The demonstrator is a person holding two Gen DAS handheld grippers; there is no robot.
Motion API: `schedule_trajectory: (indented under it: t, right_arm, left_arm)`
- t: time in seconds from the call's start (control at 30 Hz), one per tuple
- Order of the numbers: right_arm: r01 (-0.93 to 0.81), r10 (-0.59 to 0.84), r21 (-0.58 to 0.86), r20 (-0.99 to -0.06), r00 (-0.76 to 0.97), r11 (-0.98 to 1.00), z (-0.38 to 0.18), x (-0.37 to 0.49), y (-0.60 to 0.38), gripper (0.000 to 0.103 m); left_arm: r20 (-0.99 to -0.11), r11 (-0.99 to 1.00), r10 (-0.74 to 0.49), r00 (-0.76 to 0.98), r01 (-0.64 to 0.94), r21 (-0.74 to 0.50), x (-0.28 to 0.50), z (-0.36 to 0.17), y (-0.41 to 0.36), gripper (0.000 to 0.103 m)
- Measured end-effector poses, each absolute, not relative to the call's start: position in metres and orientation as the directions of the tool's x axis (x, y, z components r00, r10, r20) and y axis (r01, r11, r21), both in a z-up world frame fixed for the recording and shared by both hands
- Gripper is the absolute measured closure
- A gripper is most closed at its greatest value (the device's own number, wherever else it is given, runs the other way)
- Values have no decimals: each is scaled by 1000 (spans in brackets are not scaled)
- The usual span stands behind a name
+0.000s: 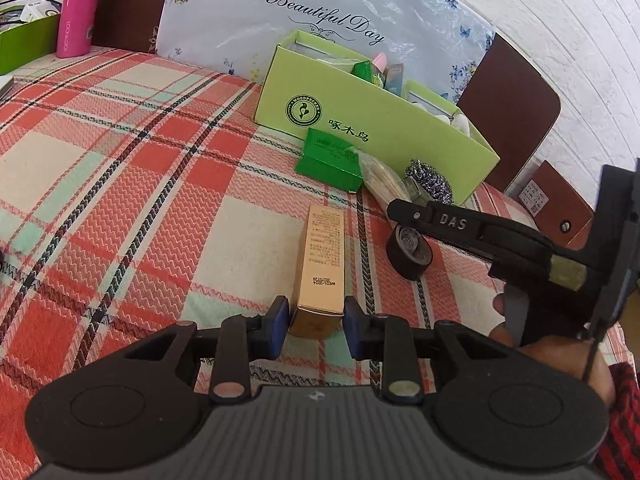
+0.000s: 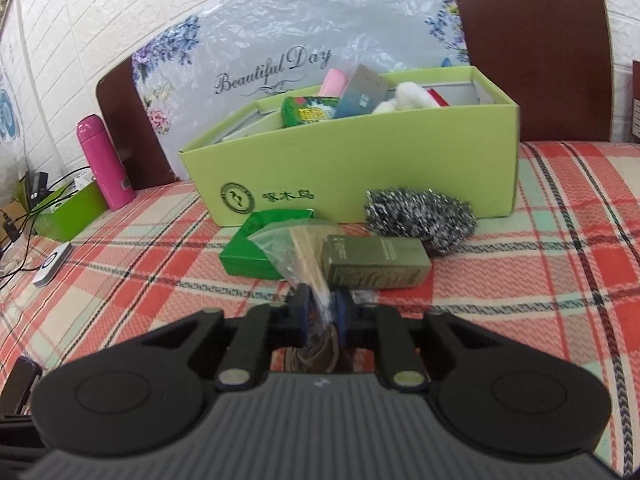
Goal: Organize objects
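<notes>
My left gripper (image 1: 316, 326) has its blue pads on both sides of the near end of a long gold box (image 1: 322, 264) lying on the plaid cloth. My right gripper (image 2: 322, 306) is shut on the tail of a clear plastic bag of wooden sticks (image 2: 302, 248); the bag (image 1: 380, 180) also shows in the left wrist view, with the right gripper (image 1: 404, 210) over it. A light green open box (image 2: 360, 160) holding several items stands behind. Before it lie a dark green packet (image 2: 256, 248), an olive carton (image 2: 376, 260) and a steel scourer (image 2: 420, 212).
A black tape roll (image 1: 410, 248) lies under the right gripper. A pink bottle (image 2: 104, 160) and a green tray (image 2: 64, 212) with cables stand at the far left. A flowered plastic bag (image 2: 280, 40) and brown chair backs (image 2: 528, 48) rise behind the box.
</notes>
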State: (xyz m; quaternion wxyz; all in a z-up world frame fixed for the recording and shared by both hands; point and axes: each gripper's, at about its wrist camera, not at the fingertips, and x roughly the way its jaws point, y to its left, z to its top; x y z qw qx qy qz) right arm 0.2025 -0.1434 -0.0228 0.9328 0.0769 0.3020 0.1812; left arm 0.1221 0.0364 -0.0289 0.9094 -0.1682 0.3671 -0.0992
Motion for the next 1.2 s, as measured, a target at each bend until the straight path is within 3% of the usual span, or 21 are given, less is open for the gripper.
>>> schedule_trajectory:
  t: [0.17, 0.27, 0.57, 0.63, 0.7, 0.77, 1.2]
  right_arm:
    - [-334, 409, 238, -462, 787, 912, 1, 168, -152, 96]
    - [-320, 384, 214, -464, 798, 923, 8, 142, -166, 96]
    - [-377, 370, 123, -608, 703, 918, -19, 64, -176, 94]
    - [-378, 373, 125, -600, 708, 917, -19, 61, -174, 82]
    - [-368, 370, 128, -583, 723, 921, -15, 62, -174, 60]
    - [-362, 352, 103, -576, 738, 926, -12, 65, -173, 48]
    - [-329, 294, 58, -608, 737, 943, -27, 96, -169, 46]
  left_arm:
    - [-635, 929, -300, 712, 68, -363, 124, -28, 35, 73]
    - [-635, 927, -314, 706, 84, -366, 121, -27, 36, 75]
    - [-653, 933, -336, 678, 146, -329, 86, -24, 34, 78]
    - [-652, 937, -319, 688, 128, -324, 87, -23, 33, 68]
    - [-645, 936, -308, 699, 104, -335, 90, -21, 34, 52]
    - [-633, 941, -291, 717, 96, -324, 93, -19, 33, 48]
    - [-656, 955, -273, 703, 115, -273, 107, -26, 21, 57]
